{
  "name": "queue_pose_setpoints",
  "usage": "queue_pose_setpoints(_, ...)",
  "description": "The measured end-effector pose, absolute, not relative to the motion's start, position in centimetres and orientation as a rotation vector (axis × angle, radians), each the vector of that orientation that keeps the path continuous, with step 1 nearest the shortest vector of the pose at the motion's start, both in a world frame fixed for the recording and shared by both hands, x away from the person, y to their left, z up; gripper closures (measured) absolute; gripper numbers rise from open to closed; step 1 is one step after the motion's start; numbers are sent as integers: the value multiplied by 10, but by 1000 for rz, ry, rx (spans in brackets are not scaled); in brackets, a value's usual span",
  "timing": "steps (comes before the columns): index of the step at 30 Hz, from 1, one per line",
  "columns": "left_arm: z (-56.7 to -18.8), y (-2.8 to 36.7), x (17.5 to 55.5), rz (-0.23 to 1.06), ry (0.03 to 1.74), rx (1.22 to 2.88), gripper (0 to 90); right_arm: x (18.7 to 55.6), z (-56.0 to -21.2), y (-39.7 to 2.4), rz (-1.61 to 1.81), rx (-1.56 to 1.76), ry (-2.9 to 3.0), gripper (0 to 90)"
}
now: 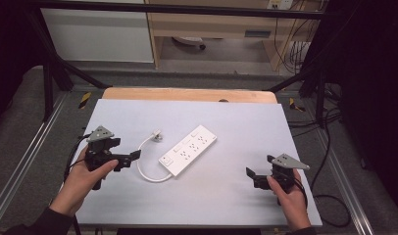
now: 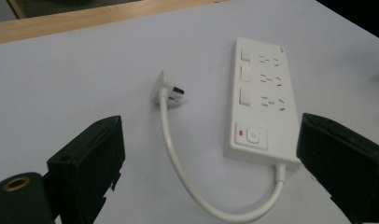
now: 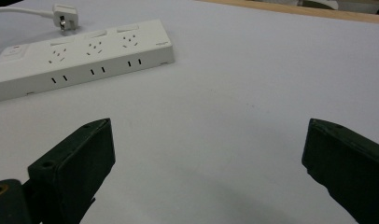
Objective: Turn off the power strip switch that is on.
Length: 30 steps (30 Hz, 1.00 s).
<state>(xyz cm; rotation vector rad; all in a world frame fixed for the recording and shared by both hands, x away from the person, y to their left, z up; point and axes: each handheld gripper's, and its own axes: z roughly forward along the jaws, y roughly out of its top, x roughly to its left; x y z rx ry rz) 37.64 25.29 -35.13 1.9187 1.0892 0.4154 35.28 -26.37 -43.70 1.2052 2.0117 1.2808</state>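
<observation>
A white power strip [image 1: 188,150] [image 2: 260,100] [image 3: 80,56] lies diagonally at the middle of the pale mat. Its short white cable [image 1: 147,172] [image 2: 187,179] loops from the near end round to a white plug [image 1: 157,135] [image 2: 167,87] [image 3: 65,15] lying left of the strip. My left gripper [image 1: 133,157] [image 2: 211,172] is held just left of the cable loop, jaws wide open and empty, pointing at the strip. My right gripper [image 1: 258,169] [image 3: 208,177] hovers at the mat's near right, open and empty, well apart from the strip.
The mat [image 1: 236,127] covers a wooden table whose bare edge [image 1: 187,94] runs along the far side. Black frame bars and cables [image 1: 329,147] surround the table. A person's hands hold both grippers from the near edge.
</observation>
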Motion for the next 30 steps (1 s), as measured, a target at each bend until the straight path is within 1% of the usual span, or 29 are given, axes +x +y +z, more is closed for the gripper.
queue_pose_setpoints(8, -348, 242, 388, 412, 1075, 1931, 82, 353, -437, -262, 1282, 1207, 2016, 30)
queue_pose_setpoints(23, -344, 210, 409, 382, 1021, 1957, 88, 353, -437, -261, 1277, 1192, 2027, 29)
queue_pose_setpoints(26, -345, 202, 411, 385, 1011, 1968, 95, 353, -437, -261, 1277, 1192, 2029, 30)
queue_pose_setpoints(27, -344, 200, 412, 391, 1000, 1964, 111, 353, -437, -261, 1271, 1194, 2032, 29)
queue_pose_setpoints(30, -343, 195, 413, 397, 980, 1943, 118, 353, -438, -261, 1268, 1196, 2037, 30)
